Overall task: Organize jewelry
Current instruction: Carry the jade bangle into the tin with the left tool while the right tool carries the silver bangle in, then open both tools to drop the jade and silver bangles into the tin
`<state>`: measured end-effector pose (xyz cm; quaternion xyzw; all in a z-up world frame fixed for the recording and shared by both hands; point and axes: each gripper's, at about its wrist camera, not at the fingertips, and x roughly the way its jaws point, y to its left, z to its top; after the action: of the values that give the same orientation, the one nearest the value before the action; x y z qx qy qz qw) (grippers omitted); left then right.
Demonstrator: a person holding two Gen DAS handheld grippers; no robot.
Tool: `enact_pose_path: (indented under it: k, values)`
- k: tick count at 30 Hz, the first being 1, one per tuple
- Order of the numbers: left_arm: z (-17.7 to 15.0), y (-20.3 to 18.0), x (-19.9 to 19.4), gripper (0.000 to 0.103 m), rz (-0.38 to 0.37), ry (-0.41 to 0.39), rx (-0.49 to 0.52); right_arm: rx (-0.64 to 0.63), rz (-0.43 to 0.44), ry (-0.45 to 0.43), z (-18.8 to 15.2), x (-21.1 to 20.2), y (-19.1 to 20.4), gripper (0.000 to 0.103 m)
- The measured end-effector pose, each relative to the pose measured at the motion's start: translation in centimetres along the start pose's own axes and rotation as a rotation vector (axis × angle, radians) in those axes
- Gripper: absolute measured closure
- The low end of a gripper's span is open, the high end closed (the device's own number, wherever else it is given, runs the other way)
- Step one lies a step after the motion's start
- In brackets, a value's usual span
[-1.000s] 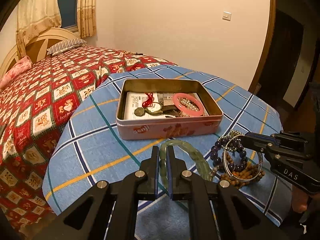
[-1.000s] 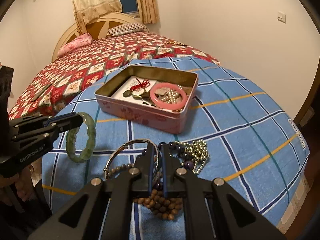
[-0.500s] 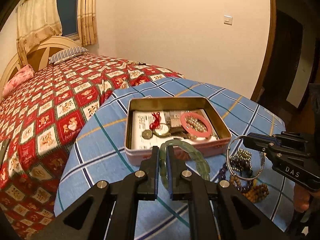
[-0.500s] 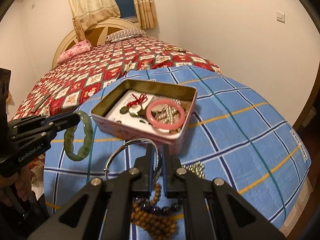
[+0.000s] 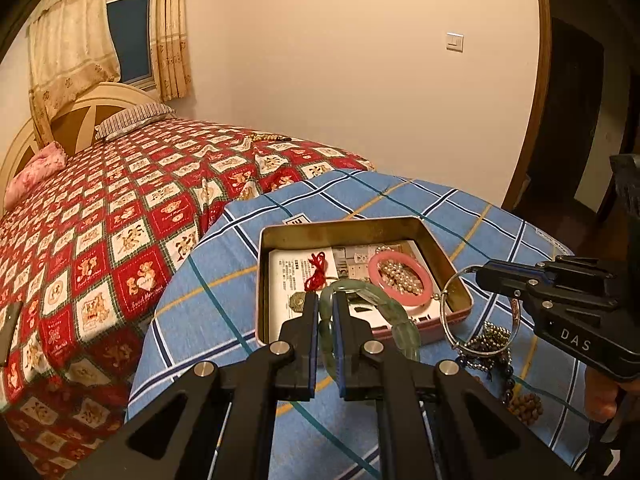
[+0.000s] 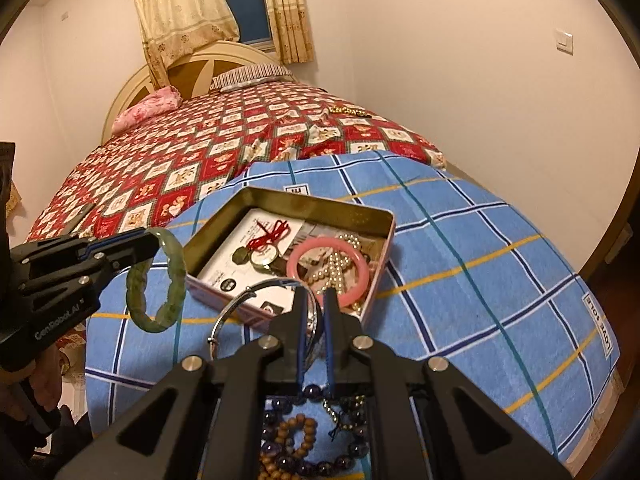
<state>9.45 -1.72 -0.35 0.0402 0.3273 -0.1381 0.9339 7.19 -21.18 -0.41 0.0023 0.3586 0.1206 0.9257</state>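
An open pink tin (image 5: 464,312) (image 6: 280,196) lies on the blue checked cloth; it holds a pink bangle (image 5: 416,300) (image 6: 298,260), pearls, a red cord and a card. My left gripper (image 5: 326,300) (image 6: 154,240) is shut on a green jade bangle (image 5: 400,320) (image 6: 176,280), which hangs over the tin's near left part. My right gripper (image 6: 314,298) (image 5: 480,274) is shut on a thin silver bangle (image 6: 240,304) (image 5: 446,312), held in the air at the tin's near edge. Dark, wooden and metal bead strings (image 6: 292,436) (image 5: 496,344) lie on the cloth below it.
A bed with a red patterned quilt (image 5: 120,216) (image 6: 224,148) stretches behind and to the left. A beaded string (image 6: 346,110) lies on the quilt far back. The cloth's right side (image 6: 480,264) is bare. A dark doorway (image 5: 576,120) stands at right.
Both grippers have risen and moved forward toward the tin, each carrying its bangle. The bead pile has dropped lower in both views.
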Motion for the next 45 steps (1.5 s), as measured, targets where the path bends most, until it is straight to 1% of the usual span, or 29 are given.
enact_pose_path:
  k: [14, 26, 36, 45]
  values:
    - [2.5, 0.3, 2.3, 0.097, 0.021, 0.008, 0.030, -0.002, -0.032, 0.006, 2.7, 2.2, -1.1, 0.094]
    - [4.1, 0.5, 5.6, 0.097, 0.019, 0.052, 0.031, -0.025, -0.067, 0.045, 4.2, 5.1, -1.5, 0.094]
    - [4.4, 0.6, 8.7, 0.097, 0.014, 0.110, 0.029, -0.013, -0.079, 0.072, 5.0, 7.5, -2.2, 0.094]
    - [4.8, 0.7, 10.6, 0.097, 0.033, 0.140, 0.039, -0.010, -0.100, 0.107, 5.2, 9.4, -2.6, 0.094]
